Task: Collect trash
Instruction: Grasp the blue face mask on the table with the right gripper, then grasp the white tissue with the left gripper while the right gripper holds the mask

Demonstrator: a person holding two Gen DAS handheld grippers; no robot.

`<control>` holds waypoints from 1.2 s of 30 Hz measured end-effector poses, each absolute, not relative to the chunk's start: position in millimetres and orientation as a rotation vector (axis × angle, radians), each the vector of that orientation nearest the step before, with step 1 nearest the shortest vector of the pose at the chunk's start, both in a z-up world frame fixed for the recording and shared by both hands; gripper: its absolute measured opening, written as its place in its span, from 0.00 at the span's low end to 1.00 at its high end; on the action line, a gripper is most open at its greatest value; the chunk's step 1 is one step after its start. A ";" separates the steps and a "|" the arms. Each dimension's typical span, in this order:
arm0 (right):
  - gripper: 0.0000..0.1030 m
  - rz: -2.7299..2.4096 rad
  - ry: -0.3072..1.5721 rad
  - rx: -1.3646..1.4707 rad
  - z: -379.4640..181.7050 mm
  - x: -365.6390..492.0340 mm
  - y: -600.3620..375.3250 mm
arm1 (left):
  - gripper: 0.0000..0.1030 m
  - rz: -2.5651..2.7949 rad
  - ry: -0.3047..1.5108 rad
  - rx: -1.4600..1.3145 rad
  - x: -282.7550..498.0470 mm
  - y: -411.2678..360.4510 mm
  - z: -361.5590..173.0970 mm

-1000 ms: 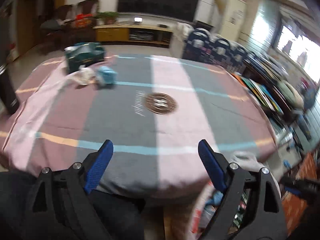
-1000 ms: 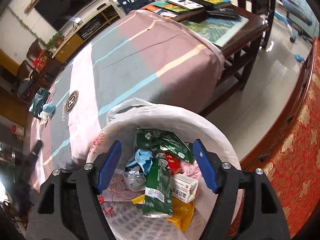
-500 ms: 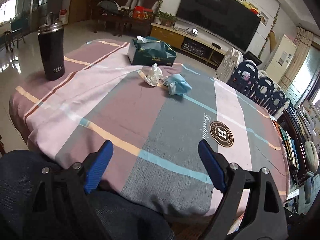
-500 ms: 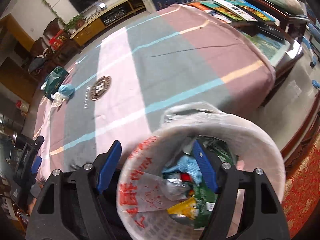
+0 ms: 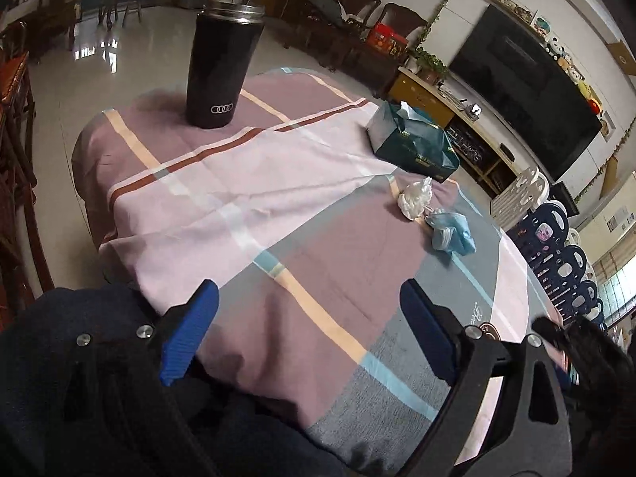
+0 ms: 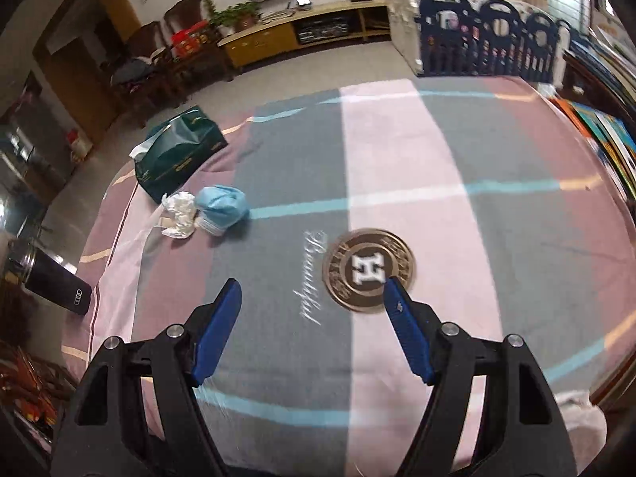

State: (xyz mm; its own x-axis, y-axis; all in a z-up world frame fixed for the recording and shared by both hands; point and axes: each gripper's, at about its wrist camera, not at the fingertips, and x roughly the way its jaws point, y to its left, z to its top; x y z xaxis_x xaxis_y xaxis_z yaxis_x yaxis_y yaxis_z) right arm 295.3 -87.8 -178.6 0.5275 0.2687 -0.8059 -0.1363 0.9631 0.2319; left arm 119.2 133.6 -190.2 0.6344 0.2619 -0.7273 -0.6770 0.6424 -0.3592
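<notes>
A crumpled white tissue (image 5: pixel 415 198) (image 6: pixel 181 214) and a crumpled blue face mask (image 5: pixel 451 234) (image 6: pixel 222 207) lie side by side on the striped tablecloth (image 5: pixel 246 206) (image 6: pixel 437 167), just in front of a dark green tissue pack (image 5: pixel 413 144) (image 6: pixel 179 153). My left gripper (image 5: pixel 310 328) hangs over the near table edge, well short of them; its jaws are opening with nothing between them. My right gripper (image 6: pixel 312 328) stands open and empty over the cloth, beside the round H logo (image 6: pixel 369 268), the trash up and to its left.
A tall black tumbler (image 5: pixel 222 61) (image 6: pixel 55 284) stands at the table's corner. Dark trousers (image 5: pixel 59 357) fill the lower left of the left wrist view. Books (image 6: pixel 608 127) lie on a side table at the right. A blue and white play fence (image 6: pixel 489 28) stands beyond.
The right gripper has swung from above the full waste basket to over the table; the basket is out of view. The left view rolled and shifted left, bringing the tumbler close.
</notes>
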 end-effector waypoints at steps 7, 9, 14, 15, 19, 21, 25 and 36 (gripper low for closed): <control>0.73 0.359 0.943 -0.015 -181.2 362.1 20.8 | 0.92 0.587 0.638 -0.687 113.2 133.2 -189.0; 0.74 0.351 0.954 -0.090 -190.7 375.6 46.5 | 0.92 0.592 0.640 -0.685 114.9 133.5 -189.5; 0.73 0.322 1.027 -0.154 -225.7 397.6 63.8 | 0.92 0.589 0.647 -0.657 119.5 129.2 -188.4; 0.62 0.327 1.032 -0.161 -230.8 397.4 63.4 | 0.92 0.589 0.649 -0.654 120.1 128.6 -188.2; 0.23 0.361 1.040 -0.187 -242.5 388.3 53.7 | 0.92 0.589 0.659 -0.651 122.0 127.8 -189.1; 0.16 0.379 1.038 -0.167 -241.6 382.3 42.7 | 0.92 0.589 0.661 -0.652 122.0 127.8 -189.3; 0.15 0.402 1.037 -0.068 -227.6 359.5 3.1 | 0.92 0.566 0.695 -0.690 125.3 134.0 -193.0; 0.15 0.429 1.007 0.068 -180.6 273.8 -124.2 | 0.92 0.398 0.802 -0.605 268.1 174.4 -189.3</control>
State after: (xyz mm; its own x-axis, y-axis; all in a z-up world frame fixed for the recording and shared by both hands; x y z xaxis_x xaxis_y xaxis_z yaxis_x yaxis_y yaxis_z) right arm 273.8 -124.2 -180.6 0.4586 0.3795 -0.8035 -0.3172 0.9146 0.2509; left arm 268.1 174.4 -189.3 0.6368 0.1046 -0.7639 -0.5447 0.7622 -0.3497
